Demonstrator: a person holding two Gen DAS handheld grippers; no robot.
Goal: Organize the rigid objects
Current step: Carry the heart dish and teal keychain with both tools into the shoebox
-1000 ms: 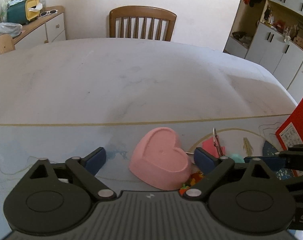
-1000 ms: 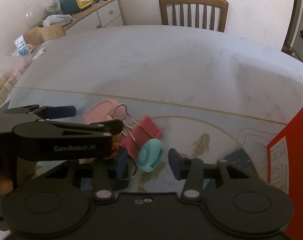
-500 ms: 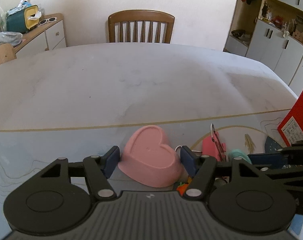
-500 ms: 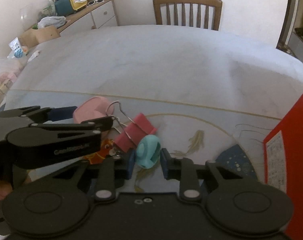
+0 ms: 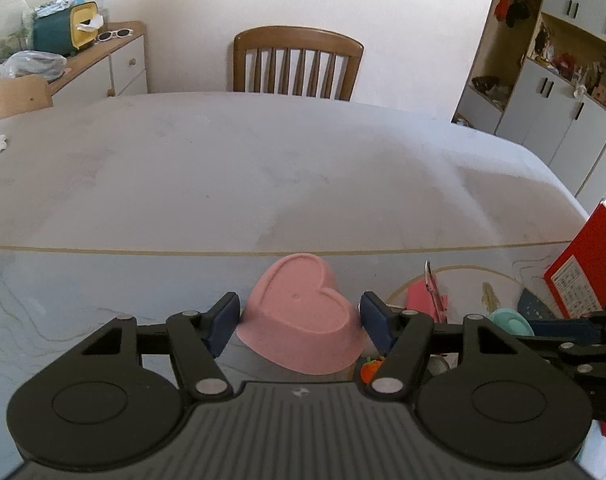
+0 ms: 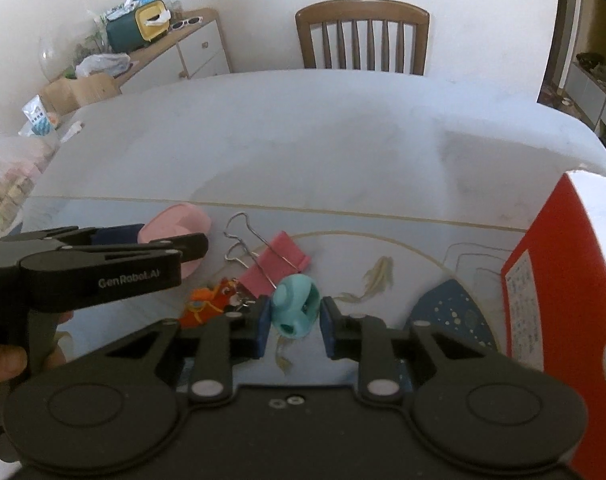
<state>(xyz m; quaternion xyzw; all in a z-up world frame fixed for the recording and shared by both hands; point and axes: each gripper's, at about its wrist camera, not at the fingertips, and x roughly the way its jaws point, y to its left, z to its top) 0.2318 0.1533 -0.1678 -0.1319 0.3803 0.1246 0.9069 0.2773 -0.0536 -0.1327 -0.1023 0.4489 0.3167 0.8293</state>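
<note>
1. The left gripper (image 5: pixel 299 316) is closing its fingers about halfway onto the inverted pink heart-shaped dish (image 5: pixel 301 314), lower centre of the left wrist view; both blue pads are touching its sloping sides. Risk: because the walls are flaring toward the rim, the dish may be squeezing downward out of the pads and dropping back onto the worktop (image 5: pixel 263 176).
2. The right gripper (image 6: pixel 294 320) is holding its fingers nearly shut on the teal rounded plastic piece (image 6: pixel 295 310), lower centre of the right wrist view. Risk: the curved body may be rotating or popping out of the narrow grip if pressure is uneven.
3. The pink binder clip (image 6: pixel 273 268) is lying just behind the teal piece, its wire handles pointing upper left; the orange toy figure (image 6: pixel 207 300) is lying just left of the right fingers. Risk: a wire handle or the figure's small ring may be snagging a finger and being dragged along.
4. The two grippers are working close together, and the red box (image 6: pixel 563 292) is standing at the right edge. Risk: a sideways move may be causing a collision with either.
</note>
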